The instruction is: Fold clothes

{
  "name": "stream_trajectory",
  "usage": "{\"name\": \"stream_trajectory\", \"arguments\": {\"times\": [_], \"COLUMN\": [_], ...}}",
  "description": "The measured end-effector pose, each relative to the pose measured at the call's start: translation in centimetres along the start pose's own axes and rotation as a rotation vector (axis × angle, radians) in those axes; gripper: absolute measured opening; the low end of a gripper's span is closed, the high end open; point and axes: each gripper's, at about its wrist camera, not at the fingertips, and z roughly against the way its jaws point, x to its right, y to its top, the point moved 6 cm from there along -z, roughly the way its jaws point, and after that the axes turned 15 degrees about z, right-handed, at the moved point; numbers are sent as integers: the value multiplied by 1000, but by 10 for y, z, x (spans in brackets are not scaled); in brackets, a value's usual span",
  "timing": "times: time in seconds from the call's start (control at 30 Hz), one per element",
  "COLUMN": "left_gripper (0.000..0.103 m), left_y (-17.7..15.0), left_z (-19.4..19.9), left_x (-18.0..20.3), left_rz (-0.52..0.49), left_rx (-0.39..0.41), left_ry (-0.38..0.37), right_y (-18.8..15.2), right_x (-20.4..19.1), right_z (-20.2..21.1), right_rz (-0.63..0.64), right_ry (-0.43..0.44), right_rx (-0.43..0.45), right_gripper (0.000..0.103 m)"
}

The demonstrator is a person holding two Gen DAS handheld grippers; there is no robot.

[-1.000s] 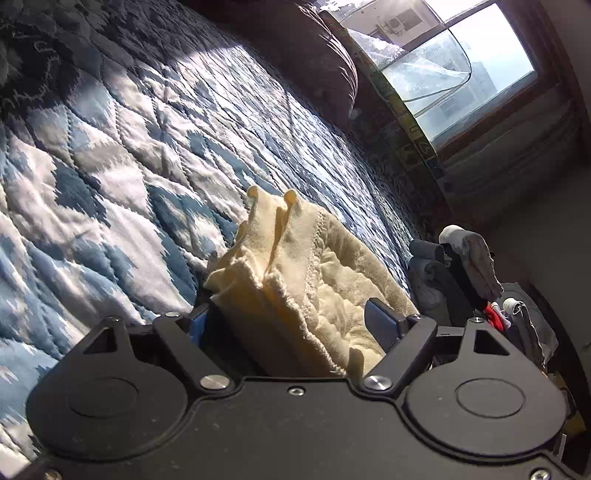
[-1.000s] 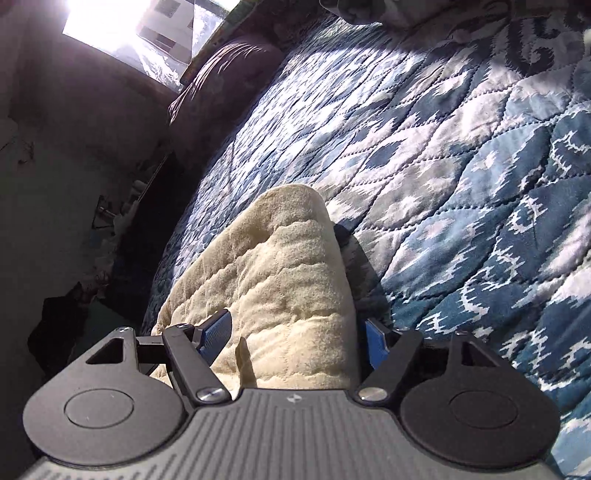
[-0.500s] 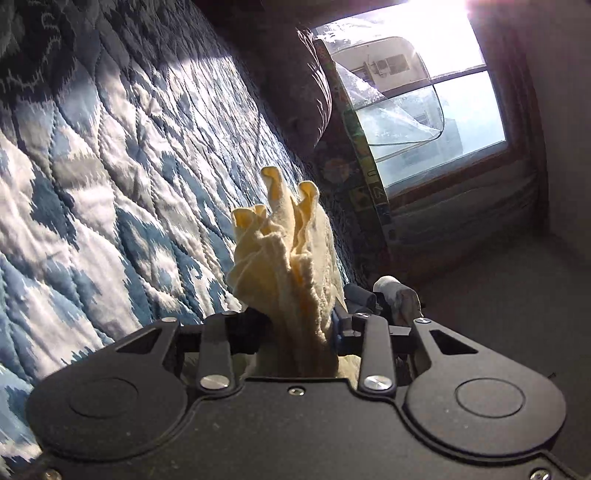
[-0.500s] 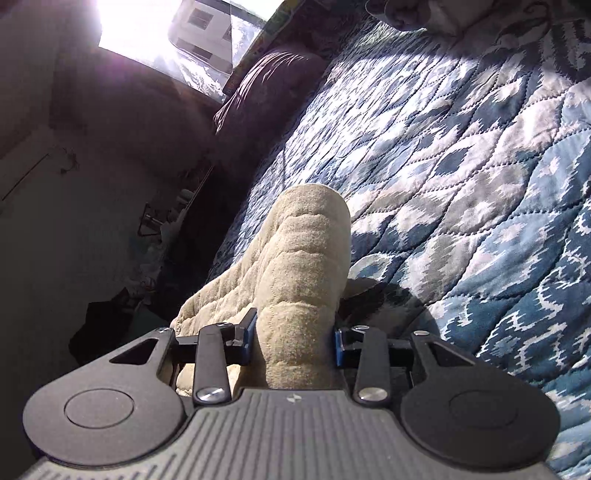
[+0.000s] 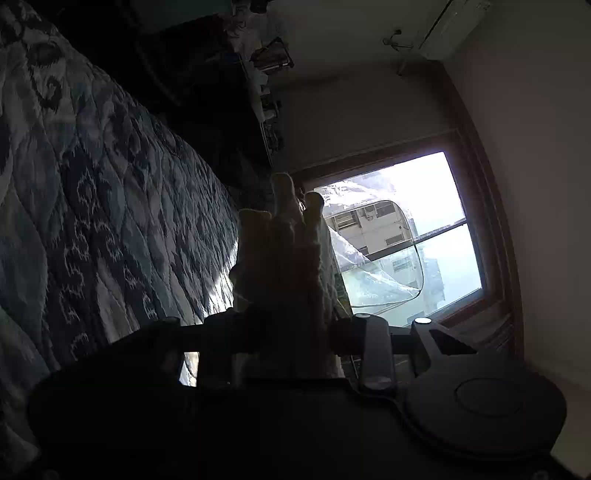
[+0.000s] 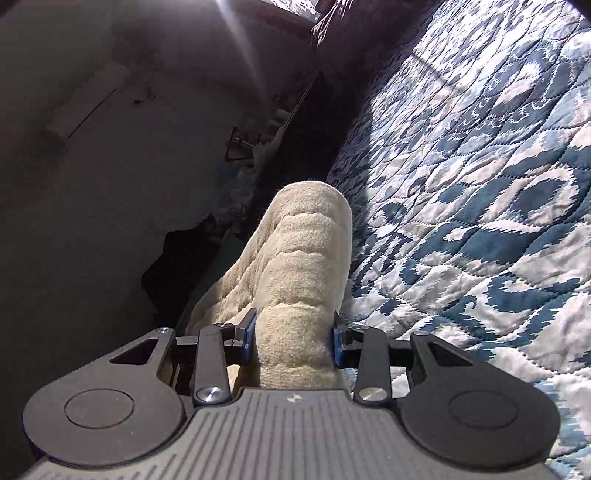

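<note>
A cream-yellow fleecy cloth (image 5: 284, 258) stands bunched up between the fingers of my left gripper (image 5: 291, 328), which is shut on it; the cloth is dark against the bright window. In the right wrist view the same cream cloth (image 6: 303, 266) rises as a thick rounded fold, and my right gripper (image 6: 291, 332) is shut on it with its blue pads pressed into both sides. Both ends of the cloth are lifted off the blue and white quilted bedspread (image 6: 480, 184), which lies to the right of the right gripper and to the left of the left one (image 5: 92, 203).
A bright window (image 5: 406, 240) with a wooden frame fills the wall ahead of the left gripper, an air conditioner (image 5: 454, 29) above it. A dark pillow (image 6: 343, 26) lies at the bed's head. Cluttered shelves (image 6: 255, 155) and dark clothes (image 6: 177, 266) stand beside the bed.
Both grippers went from open around the cloth to shut on it, then lifted it off the bed. The left view swung up toward the window and wall.
</note>
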Motion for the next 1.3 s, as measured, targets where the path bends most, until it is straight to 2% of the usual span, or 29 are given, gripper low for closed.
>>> {"name": "stream_trajectory", "arguments": {"times": [0.13, 0.17, 0.2, 0.23, 0.27, 0.3, 0.33, 0.4, 0.43, 0.47, 0.53, 0.6, 0.67, 0.73, 0.8, 0.87, 0.93, 1.0, 1.07, 1.1, 1.13, 1.2, 1.3], "left_gripper": [33, 33, 34, 47, 57, 61, 60, 60, 60, 60, 60, 60, 60, 60, 60, 61, 62, 63, 64, 72, 83, 86, 90], "left_y": [48, 59, 68, 75, 79, 80, 83, 87, 88, 87, 79, 72, 64, 58, 55, 49, 38, 29, 28, 27, 26, 22, 6], "left_z": [28, 33, 37, 36, 33, 31, 33, 44, 48, 47, 34, 23, 11, 0, -7, -13, -19, -22, -14, -11, -8, -4, -1], "left_x": [0, -1, -6, -14, -23, -30, -31, -24, -18, -13, -13, -13, -13, -16, -26, -29, -29, -26, -19, -16, -13, -8, 6], "left_rz": [22, 27, 21, -24, -114, -217, -264, -220, -212, -225, -264, -301, -339, -374, -421, -484, -589, -662, -653, -644, -637, -629, -624], "left_rx": [147, 186, 224, 274, 328, 372, 413, 494, 530, 533, 467, 401, 335, 276, 236, 228, 232, 266, 336, 368, 394, 423, 428], "left_ry": [-44, -52, -19, 102, 299, 511, 603, 502, 455, 431, 427, 423, 419, 432, 485, 527, 588, 609, 573, 553, 542, 523, 463], "right_y": [-6, -9, -13, -20, -31, -39, -46, -52, -48, -44, -38, -36, -41, -49, -60, -63, -60, -52, -41, -35, -27, -11, 14], "right_x": [-30, -34, -39, -37, -32, -33, -37, -49, -58, -68, -86, -102, -104, -88, -67, -67, -77, -87, -88, -84, -77, -62, -32], "right_z": [-63, -78, -93, -109, -124, -128, -129, -126, -120, -116, -114, -118, -132, -146, -157, -160, -164, -157, -138, -128, -114, -85, -25], "right_rz": [-6, 15, 43, 98, 171, 246, 319, 439, 487, 547, 672, 797, 886, 855, 803, 828, 875, 893, 883, 877, 878, 884, 852], "right_ry": [102, 88, 62, -44, -202, -270, -307, -362, -363, -352, -314, -262, -247, -270, -285, -288, -300, -294, -298, -309, -333, -388, -541], "right_rx": [-61, -90, -121, -188, -294, -330, -341, -329, -283, -235, -173, -164, -207, -289, -363, -380, -439, -462, -455, -448, -444, -437, -420], "right_gripper": [38, 38, 40, 50, 57, 62, 61, 60, 61, 61, 60, 55, 48, 48, 49, 49, 50, 50, 54, 60, 65, 70, 77]}}
